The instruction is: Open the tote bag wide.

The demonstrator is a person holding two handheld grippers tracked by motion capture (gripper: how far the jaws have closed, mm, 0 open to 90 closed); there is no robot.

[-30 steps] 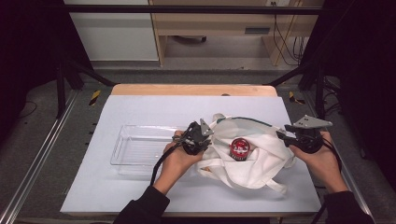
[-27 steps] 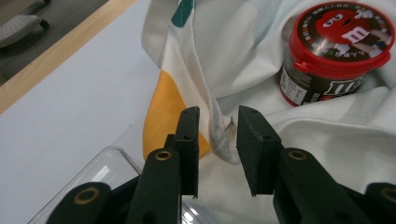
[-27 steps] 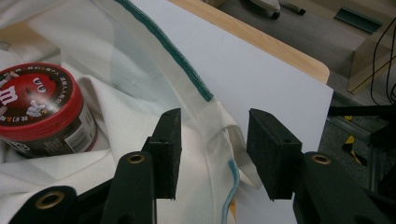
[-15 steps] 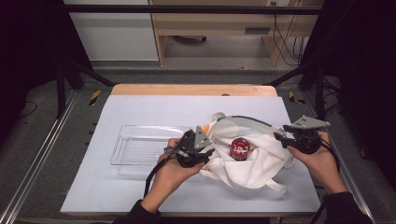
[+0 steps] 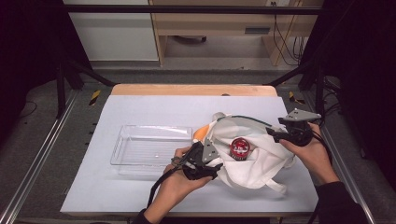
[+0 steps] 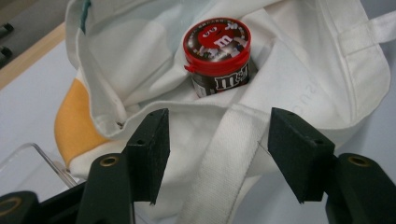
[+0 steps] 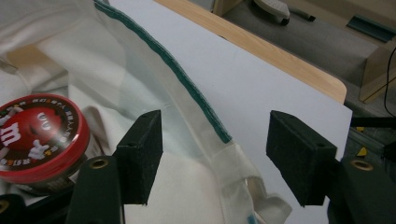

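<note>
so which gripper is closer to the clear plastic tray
Left. The left gripper sits just off the clear tray's near right corner; the right gripper is across the white bag.

One white cloth bag (image 5: 252,158), one red-lidded candy tub (image 5: 239,148), one clear plastic tray (image 5: 140,151)

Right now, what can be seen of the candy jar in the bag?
The candy jar is small and round, with a dark printed body and a red lid bearing a cartoon candy character. Its lid is on, and it lies tilted in the folds of the white cloth bag, which wraps its lower part. No jaws touch it.
</note>
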